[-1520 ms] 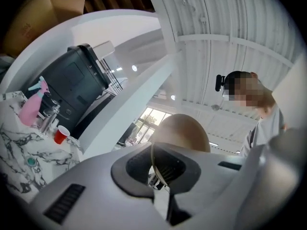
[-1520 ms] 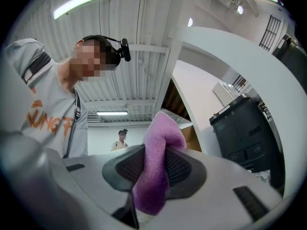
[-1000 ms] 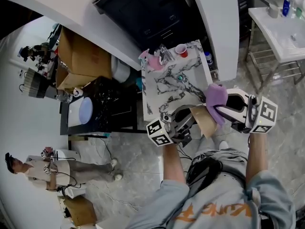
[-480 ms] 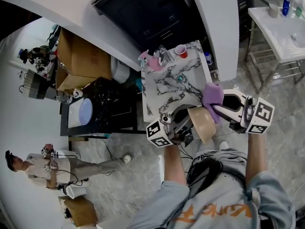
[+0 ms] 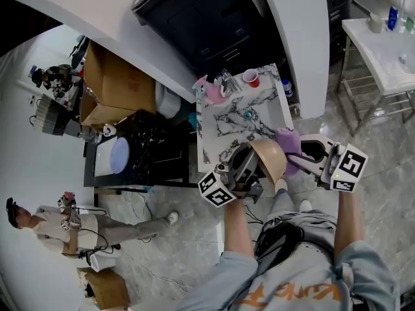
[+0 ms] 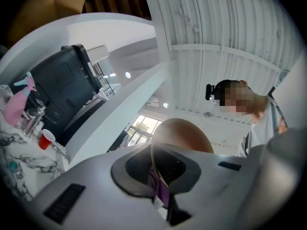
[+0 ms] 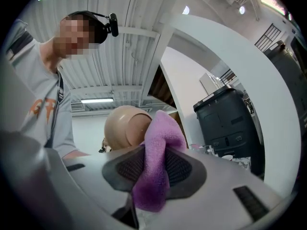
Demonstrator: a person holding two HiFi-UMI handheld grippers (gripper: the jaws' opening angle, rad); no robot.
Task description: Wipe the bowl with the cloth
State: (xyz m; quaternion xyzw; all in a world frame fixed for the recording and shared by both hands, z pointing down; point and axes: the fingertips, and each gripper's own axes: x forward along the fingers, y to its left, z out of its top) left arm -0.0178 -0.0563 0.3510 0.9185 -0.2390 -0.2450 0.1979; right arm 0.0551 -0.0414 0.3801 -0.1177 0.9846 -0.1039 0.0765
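A tan bowl [image 5: 270, 158] is held up in the air on its edge, above the near edge of the marble table [image 5: 231, 118]. My left gripper [image 5: 249, 167] is shut on the bowl's rim [image 6: 158, 164], which runs between the jaws in the left gripper view. My right gripper [image 5: 297, 154] is shut on a purple cloth [image 5: 289, 144], and the cloth presses against the bowl from the right. In the right gripper view the cloth [image 7: 156, 169] bulges out between the jaws and touches the bowl [image 7: 125, 126] just behind it.
At the table's far edge stand a red cup [image 5: 251, 78], a pink item [image 5: 214, 92] and some clear ware. A black cabinet [image 5: 207, 18] lies beyond, cardboard boxes [image 5: 117, 86] and a black stand to the left. A person [image 5: 71, 229] stands at lower left.
Both grippers have moved up and away from me with the bowl and cloth. The bowl has tipped further, and the cloth has slid lower against its right side.
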